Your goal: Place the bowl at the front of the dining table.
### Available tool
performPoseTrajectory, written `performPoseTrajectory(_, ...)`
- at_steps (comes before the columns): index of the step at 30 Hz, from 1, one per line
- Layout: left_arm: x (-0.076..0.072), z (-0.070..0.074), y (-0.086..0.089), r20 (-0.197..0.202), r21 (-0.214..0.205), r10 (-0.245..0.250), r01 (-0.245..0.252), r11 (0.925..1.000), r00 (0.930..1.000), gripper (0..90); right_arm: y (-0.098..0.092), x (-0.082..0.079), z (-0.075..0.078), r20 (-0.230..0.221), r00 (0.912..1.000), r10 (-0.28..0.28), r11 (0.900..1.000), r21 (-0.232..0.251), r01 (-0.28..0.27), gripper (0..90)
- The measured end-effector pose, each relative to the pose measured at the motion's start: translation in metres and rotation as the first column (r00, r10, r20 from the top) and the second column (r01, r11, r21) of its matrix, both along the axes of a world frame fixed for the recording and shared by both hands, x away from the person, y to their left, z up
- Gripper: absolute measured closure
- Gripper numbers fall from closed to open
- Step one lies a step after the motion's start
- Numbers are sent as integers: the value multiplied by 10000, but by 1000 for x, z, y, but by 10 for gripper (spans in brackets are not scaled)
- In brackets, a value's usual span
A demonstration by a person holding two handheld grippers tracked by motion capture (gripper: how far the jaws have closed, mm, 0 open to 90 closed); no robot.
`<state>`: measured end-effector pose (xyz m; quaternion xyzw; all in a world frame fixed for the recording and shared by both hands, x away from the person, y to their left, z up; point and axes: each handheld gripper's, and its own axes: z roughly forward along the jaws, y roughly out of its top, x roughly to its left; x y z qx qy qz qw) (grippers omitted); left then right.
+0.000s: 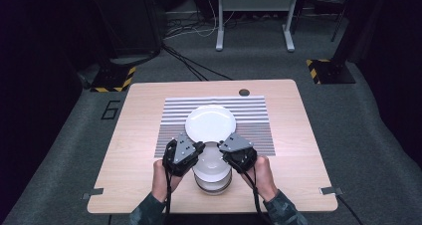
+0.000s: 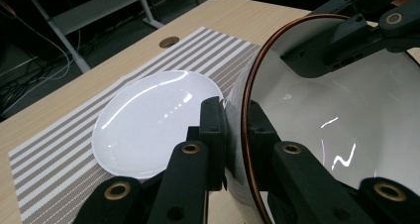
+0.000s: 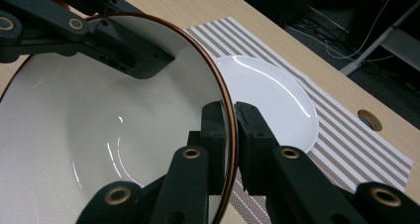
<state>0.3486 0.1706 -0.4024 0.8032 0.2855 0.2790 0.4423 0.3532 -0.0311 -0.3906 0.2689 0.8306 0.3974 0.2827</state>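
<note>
Left gripper [image 2: 236,135] and right gripper [image 3: 232,137]: fingers clamped narrowly on opposite rims of the white bowl [image 1: 211,161], beside the plate [image 1: 210,122].

I see the desk [image 1: 149,135] lit evenly from overhead while the room from 9 through 3 o'clock sinks into darkness. Glare streaks the white plate [image 2: 148,130] and the bowl [image 3: 99,149]. The high view is soft and grainy; both gripper views look sharper.
</note>
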Motion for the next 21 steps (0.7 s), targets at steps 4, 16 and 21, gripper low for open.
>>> performPoseTrajectory(4, 0, 2, 0, 54, -48, 11, -11, 10000, 10000, 821, 1, 0, 2, 75, 10000, 1, 10000, -44, 0, 828)
performPoseTrajectory(16, 2, 8, 2, 310, 18, 8, -8, 10000, 9995, 821, 2, 1, 9, 315, 9995, 3, 10000, -63, -1, 828)
performPoseTrajectory(21, 3, 11, 2, 376, 65, 8, -10, 10000, 9993, 821, 2, 2, 11, 432, 9991, -7, 10000, -62, 10, 829)
